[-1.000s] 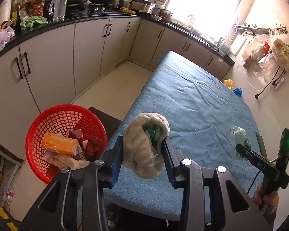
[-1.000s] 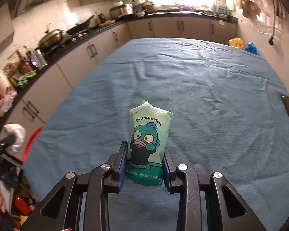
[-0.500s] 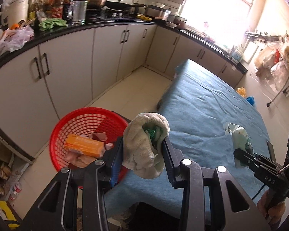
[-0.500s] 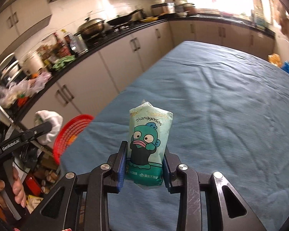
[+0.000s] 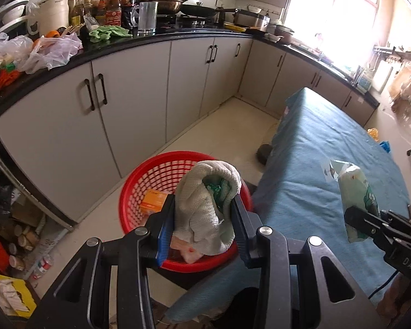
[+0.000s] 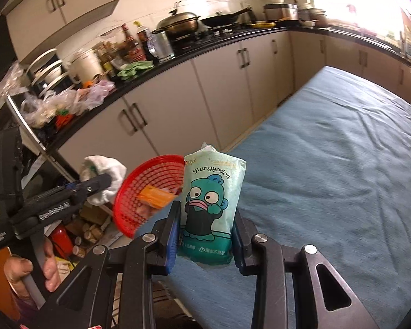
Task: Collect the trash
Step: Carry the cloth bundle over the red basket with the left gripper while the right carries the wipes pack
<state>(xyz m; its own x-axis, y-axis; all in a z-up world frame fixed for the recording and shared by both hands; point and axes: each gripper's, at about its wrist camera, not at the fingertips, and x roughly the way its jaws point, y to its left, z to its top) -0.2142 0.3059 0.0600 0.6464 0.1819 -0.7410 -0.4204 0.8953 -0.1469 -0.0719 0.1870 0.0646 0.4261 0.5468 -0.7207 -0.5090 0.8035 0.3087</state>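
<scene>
Both tools have swung toward the red basket [image 5: 161, 175]. Left tool [image 5: 204, 213] clamps a cloth [image 5: 202, 205]; right tool [image 6: 205, 233] clamps a green packet [image 6: 211, 200].

We see grey cabinets [image 5: 139, 93] under cluttered black counter [image 5: 161, 37], pale tiled floor [image 5: 219, 126], bright window [image 5: 339, 13], blue-covered table [image 6: 342, 164]

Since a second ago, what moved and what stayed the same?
Both hands swung toward the round red plastic basket. The left gripper, carrying the crumpled off-white cloth, came from over the blue-covered table to above the basket. The right gripper brought the mint-green cartoon tissue pack to the table's edge near it. Nothing was dropped or picked up; both grips and the orange box in the basket stayed unchanged.
</scene>
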